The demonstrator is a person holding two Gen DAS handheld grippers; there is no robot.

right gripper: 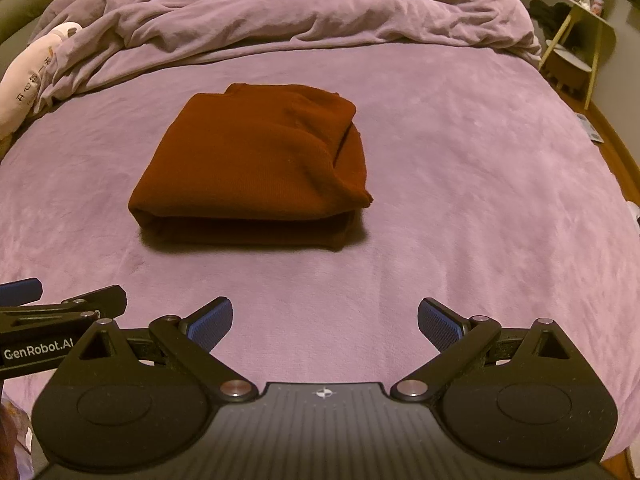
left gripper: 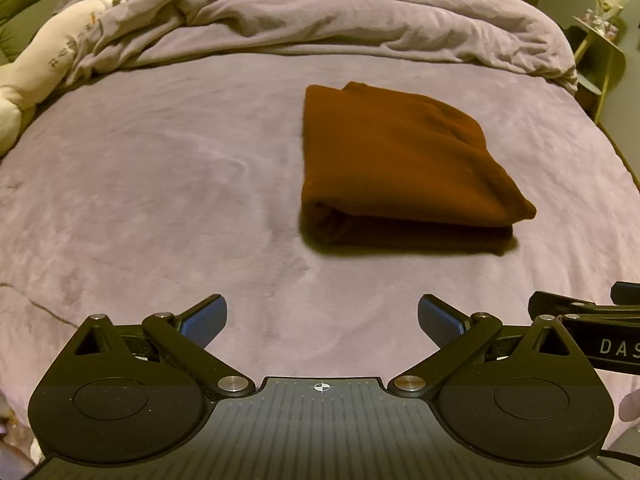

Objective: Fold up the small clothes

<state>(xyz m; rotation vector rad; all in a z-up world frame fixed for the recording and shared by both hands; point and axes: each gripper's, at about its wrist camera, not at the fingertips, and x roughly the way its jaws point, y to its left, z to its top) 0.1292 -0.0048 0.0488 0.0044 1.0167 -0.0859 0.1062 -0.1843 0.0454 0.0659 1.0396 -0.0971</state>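
A wide bed [right gripper: 460, 184] covered with a lilac plush blanket fills both views, and a crumpled duvet [right gripper: 304, 12] of the same colour is heaped along its far side. At the far left edge a pale cushion with printed characters [left gripper: 44, 64] is partly tucked under the duvet. A small side table [right gripper: 580, 32] is seen beyond the right corner of the bed.

The rust-brown garment [right gripper: 256, 164] is laid flat on the blanket near the middle of the bed, folded into a thick, roughly rectangular packet. Its long axis is seen to run from the near edge towards the duvet, slightly slanted. The rounded fold is turned to the cameras, and one loose corner sticks out at the near right side.

Both grippers are held low over the near part of the bed, side by side and level, pointed forward at the garment and well apart from it. The left gripper [left gripper: 322, 316] is held with its blue pads [left gripper: 204, 320] spread wide, and nothing is between them. The right gripper [right gripper: 325, 316] is spread wide in the same way and is empty too. In the right wrist view the garment lies ahead and to the left; in the left wrist view it lies ahead and to the right.
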